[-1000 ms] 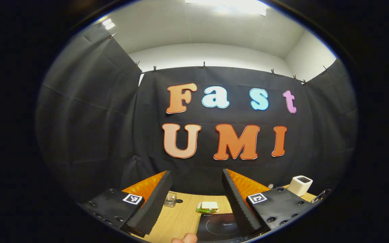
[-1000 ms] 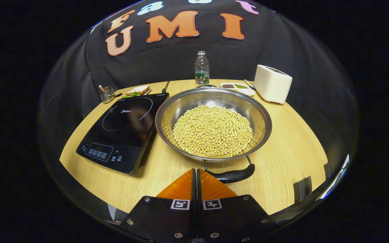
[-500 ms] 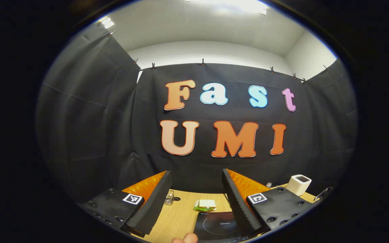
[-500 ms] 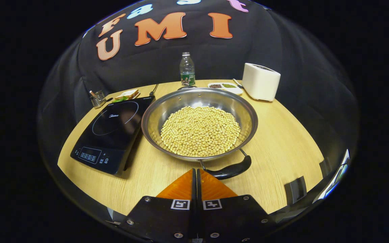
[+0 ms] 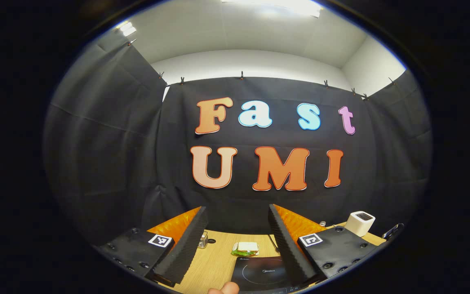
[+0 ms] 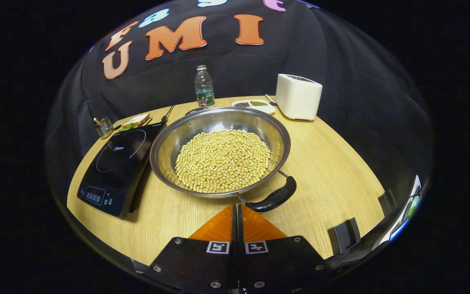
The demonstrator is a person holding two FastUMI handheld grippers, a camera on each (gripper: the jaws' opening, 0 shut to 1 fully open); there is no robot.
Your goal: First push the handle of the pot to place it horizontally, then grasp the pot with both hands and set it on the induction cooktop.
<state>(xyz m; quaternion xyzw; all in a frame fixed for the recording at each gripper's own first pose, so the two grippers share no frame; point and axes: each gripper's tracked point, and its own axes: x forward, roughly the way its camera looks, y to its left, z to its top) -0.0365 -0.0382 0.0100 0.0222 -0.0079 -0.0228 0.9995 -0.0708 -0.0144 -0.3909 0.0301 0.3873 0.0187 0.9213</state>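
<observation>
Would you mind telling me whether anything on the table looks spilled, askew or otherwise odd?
Nothing looks spilled: the soybeans all lie inside the pot. The one thing askew is the pot's near handle, which slants off to the right. The induction cooktop beside it is bare.

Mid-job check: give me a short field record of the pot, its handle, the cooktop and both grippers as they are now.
pot: round steel pot full of pale yellow beans, on the wooden table
handle: black near handle, close to the right gripper's tips
cooktop: black induction cooktop, bare, left of the pot in the right gripper view
right gripper: orange fingers together, holding nothing
left gripper: fingers apart, holding nothing, raised toward the booth wall
task state: pot not yet on cooktop
</observation>
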